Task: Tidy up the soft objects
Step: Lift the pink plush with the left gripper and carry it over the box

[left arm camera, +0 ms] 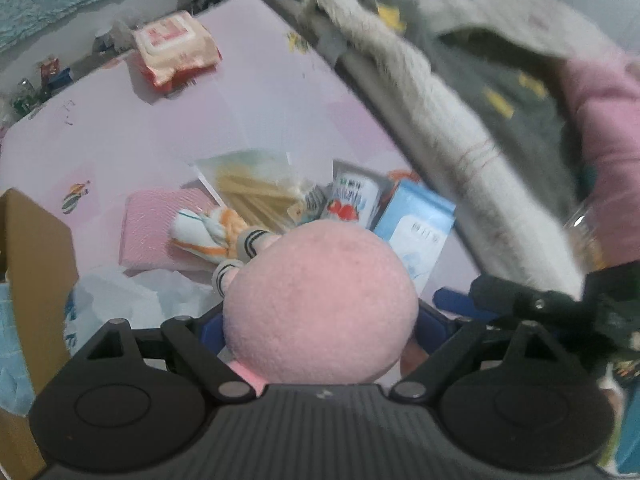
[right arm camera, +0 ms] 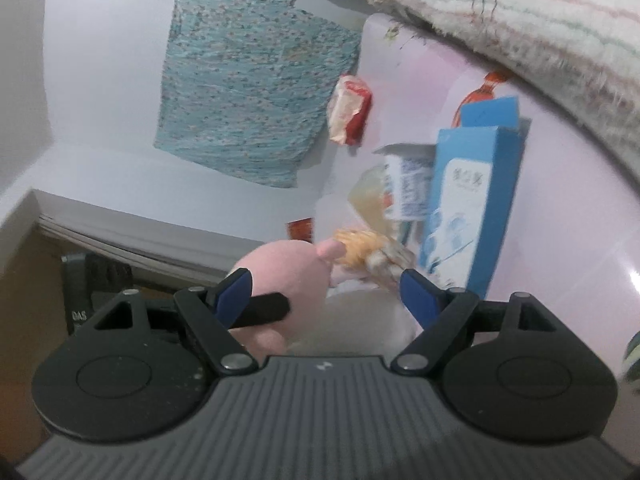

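My left gripper is shut on a pink plush toy, whose round body fills the gap between the jaws and hides the fingertips. The toy's striped limbs hang toward the pink table. The same toy shows in the right wrist view, with a black finger of the left gripper across it. My right gripper is open and empty, just to the right of the toy. A folded pink cloth and a small orange-and-white plush lie on the table below.
A red-and-white wipes pack lies at the far end of the table. A noodle bag, a can and a blue box sit mid-table. White and grey blankets pile at the right. A cardboard box stands at the left.
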A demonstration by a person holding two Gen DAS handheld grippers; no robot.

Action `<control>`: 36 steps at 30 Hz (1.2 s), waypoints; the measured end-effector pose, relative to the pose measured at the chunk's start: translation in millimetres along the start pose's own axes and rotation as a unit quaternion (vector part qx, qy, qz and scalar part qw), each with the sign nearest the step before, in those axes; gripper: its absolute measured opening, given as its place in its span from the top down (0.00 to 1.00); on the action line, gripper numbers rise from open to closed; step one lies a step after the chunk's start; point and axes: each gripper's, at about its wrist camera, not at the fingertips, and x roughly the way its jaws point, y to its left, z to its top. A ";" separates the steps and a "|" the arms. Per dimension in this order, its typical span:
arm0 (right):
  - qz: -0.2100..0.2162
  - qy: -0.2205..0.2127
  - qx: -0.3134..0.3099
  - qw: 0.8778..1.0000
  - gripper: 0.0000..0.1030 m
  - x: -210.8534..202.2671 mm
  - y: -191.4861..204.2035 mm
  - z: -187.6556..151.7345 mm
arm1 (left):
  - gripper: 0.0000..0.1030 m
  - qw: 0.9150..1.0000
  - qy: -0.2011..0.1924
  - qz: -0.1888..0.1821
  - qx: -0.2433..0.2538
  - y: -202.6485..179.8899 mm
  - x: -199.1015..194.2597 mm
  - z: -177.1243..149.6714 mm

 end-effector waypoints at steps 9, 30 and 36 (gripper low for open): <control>0.011 0.002 -0.012 1.000 0.20 -2.2 20.8 -10.0 | 0.12 0.993 -0.091 -0.033 -0.064 37.2 -71.4 -21.5; 0.076 0.123 -0.069 0.987 0.20 51.7 100.5 -54.0 | 0.12 0.930 -0.227 0.072 -0.279 209.2 -185.0 -141.8; 0.071 0.169 -0.069 0.980 0.20 77.9 116.2 -77.5 | 0.12 0.916 -0.192 0.108 -0.336 275.2 -149.3 -165.2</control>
